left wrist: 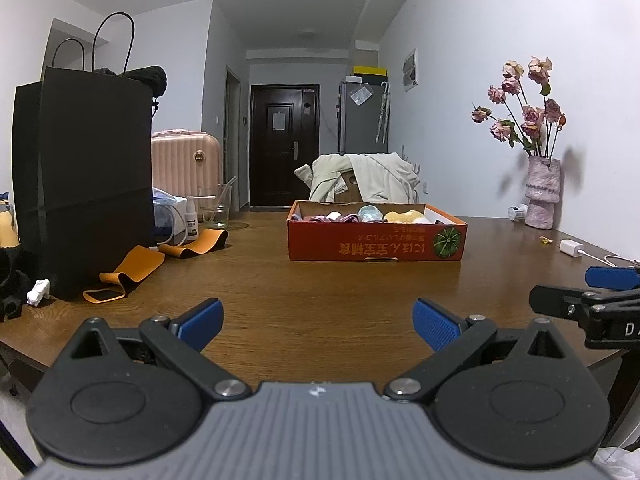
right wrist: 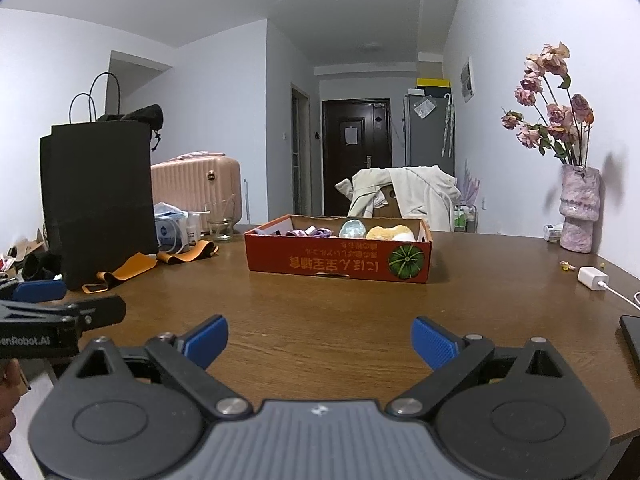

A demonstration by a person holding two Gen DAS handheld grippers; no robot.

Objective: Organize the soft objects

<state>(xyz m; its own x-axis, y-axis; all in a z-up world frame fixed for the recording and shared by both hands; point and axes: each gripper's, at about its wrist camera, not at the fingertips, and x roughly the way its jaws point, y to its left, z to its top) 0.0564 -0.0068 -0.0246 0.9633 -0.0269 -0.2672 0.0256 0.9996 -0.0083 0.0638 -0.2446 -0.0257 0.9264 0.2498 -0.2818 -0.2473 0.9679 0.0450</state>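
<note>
Brown wood tabletop (left wrist: 328, 280) runs toward a hallway with a dark door (left wrist: 285, 144) at its far end. Taking the orange cardboard box (left wrist: 376, 240) as the landmark: far to its left stands a tall black paper bag (left wrist: 86, 184), with an orange band (left wrist: 132, 270) lying curled at the bag's foot and a clear glass (left wrist: 216, 208) between bag and box. Behind those, off the tabletop, sits a pink suitcase (left wrist: 186, 164). The box itself rests near the middle of the tabletop and holds the soft objects (left wrist: 360, 215), purple, pale blue-green and yellow pieces bunched together inside its walls. Behind the box a chair draped with a pale coat (left wrist: 368, 176) shows. Right of the box, against the wall, a pinkish vase (left wrist: 543, 194) holds dried roses (left wrist: 524, 104), and a white charger (left wrist: 571, 247) lies nearer on the tabletop.

Nearer than the box, the left gripper (left wrist: 318, 324) hovers low over the tabletop with its blue pads spread wide and nothing between them. The right gripper (right wrist: 320, 340), to its right, is likewise spread wide and empty.
</note>
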